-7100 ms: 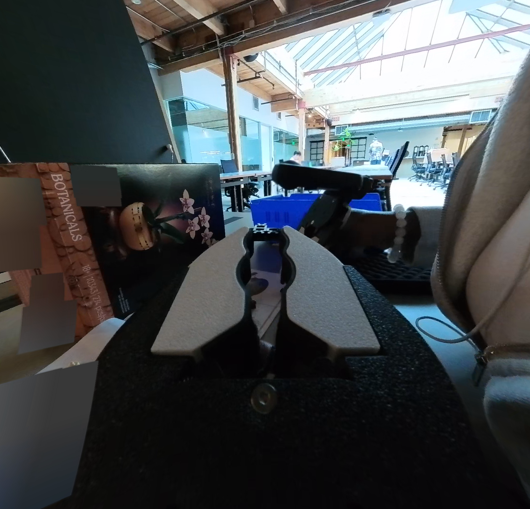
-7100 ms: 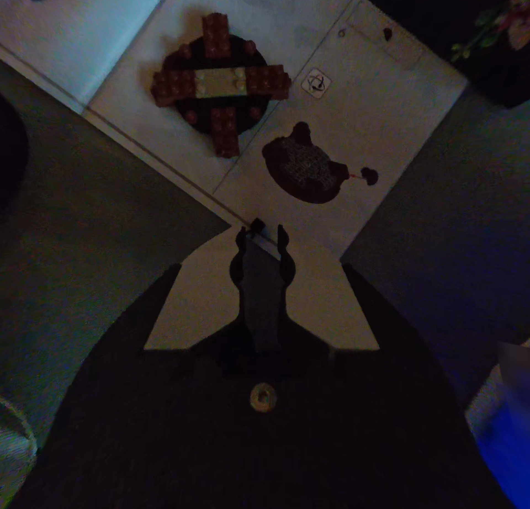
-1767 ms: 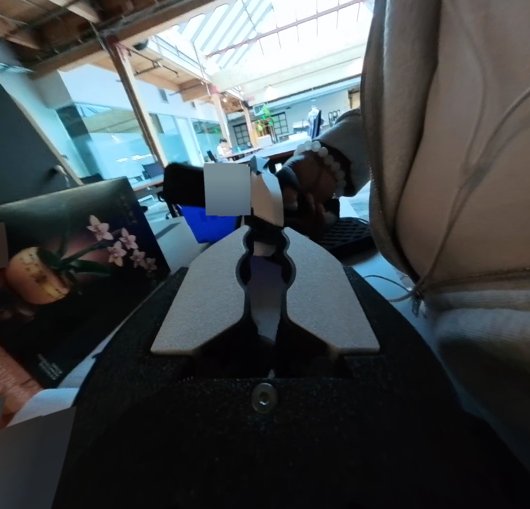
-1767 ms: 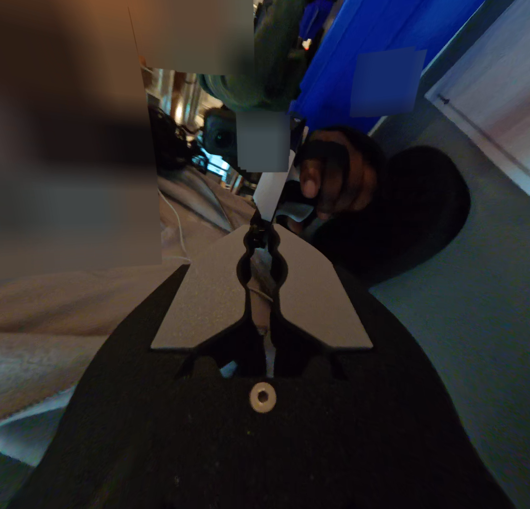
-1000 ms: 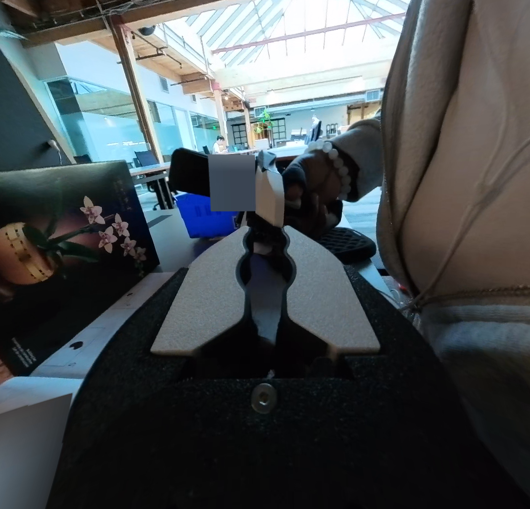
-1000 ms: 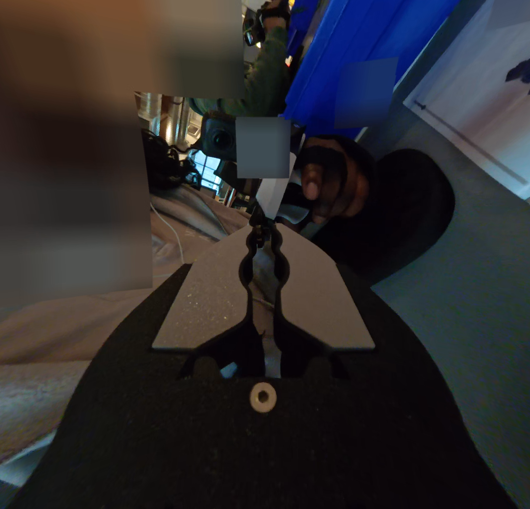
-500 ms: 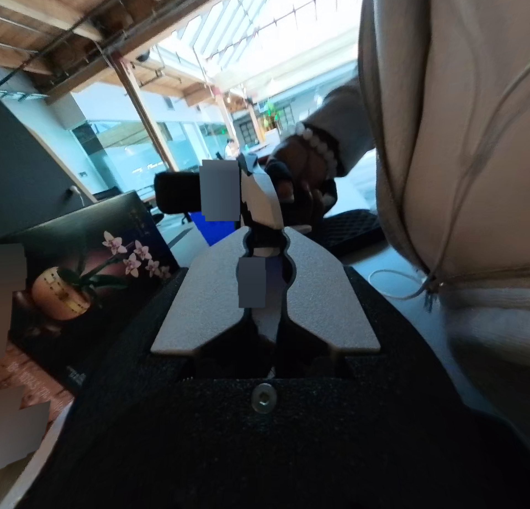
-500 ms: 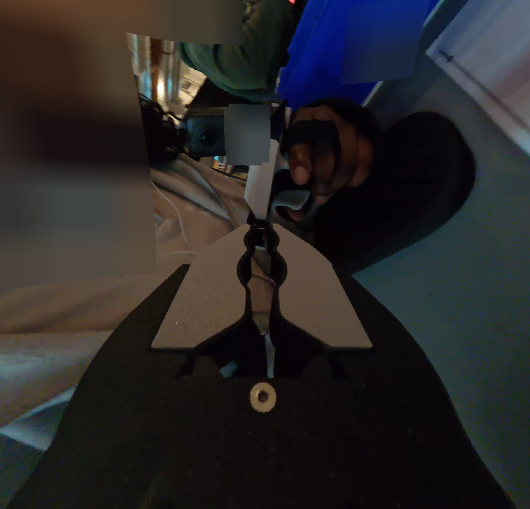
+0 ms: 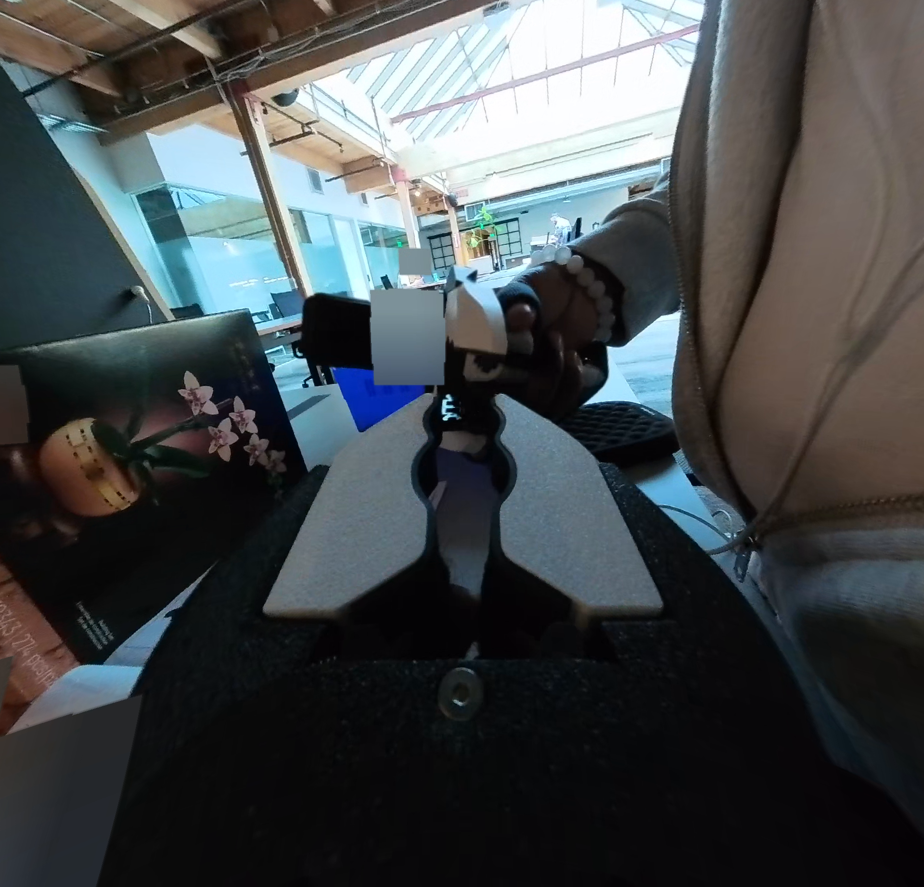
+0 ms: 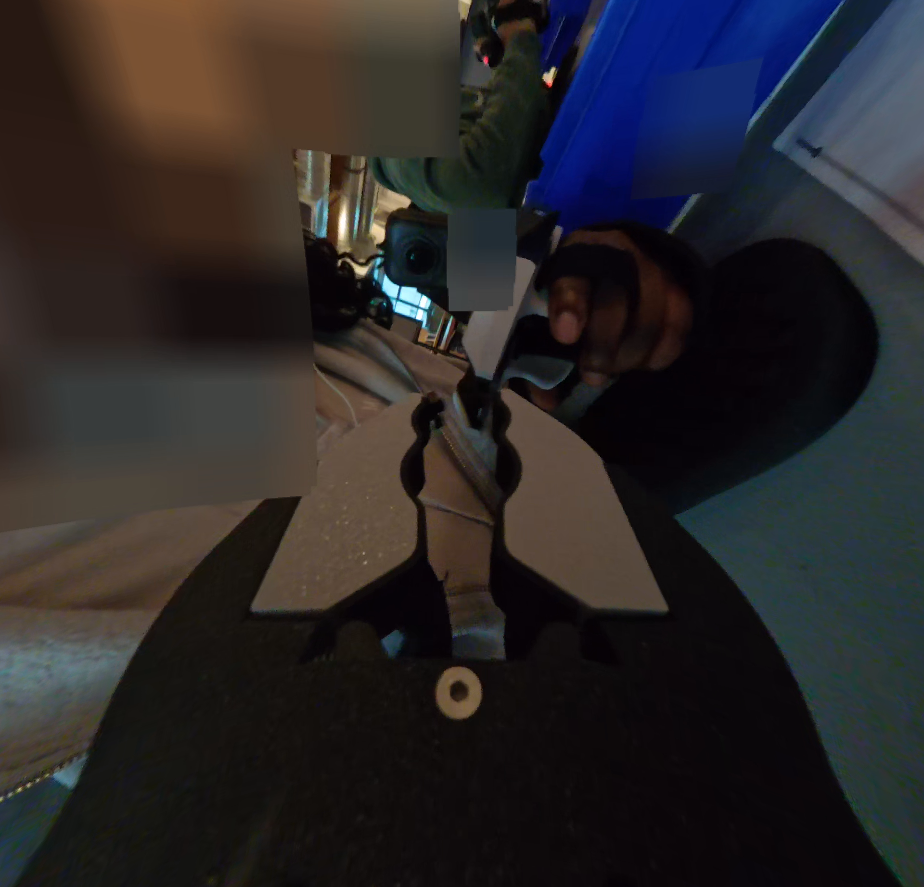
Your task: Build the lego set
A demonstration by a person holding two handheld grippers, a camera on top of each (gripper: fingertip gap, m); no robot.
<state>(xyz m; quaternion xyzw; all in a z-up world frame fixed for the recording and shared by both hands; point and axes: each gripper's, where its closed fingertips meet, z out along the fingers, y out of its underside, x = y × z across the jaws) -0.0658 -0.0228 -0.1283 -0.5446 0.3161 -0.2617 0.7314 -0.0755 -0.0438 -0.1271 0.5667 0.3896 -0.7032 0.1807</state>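
Observation:
My left gripper (image 9: 461,405) is raised off the table and shut on a small black piece (image 9: 452,409) with pale marks, pinched at its fingertips. My right gripper (image 10: 462,413) meets it nose to nose. The right jaws stand apart, and the left gripper's tip with the dark piece (image 10: 479,395) sits between them, close to the right-hand finger (image 10: 502,415). I cannot tell whether that finger touches the piece. In the left wrist view one white finger (image 9: 472,313) of the right gripper and the hand (image 9: 545,343) holding it show just beyond my tips.
A dark box with an orchid picture (image 9: 150,438) stands at the left. A blue bin (image 9: 357,403) is behind it and also shows in the right wrist view (image 10: 650,63). A black mesh pad (image 9: 620,430) lies on the table. The person's beige hoodie (image 9: 800,313) fills the right. A white booklet (image 10: 875,93) lies far right. My two grippers' fingertips are within a few centimetres of each other.
In the last half second the right jaws went from nearly shut to apart. The left gripper kept its hold on the black piece. The two grippers stayed tip to tip.

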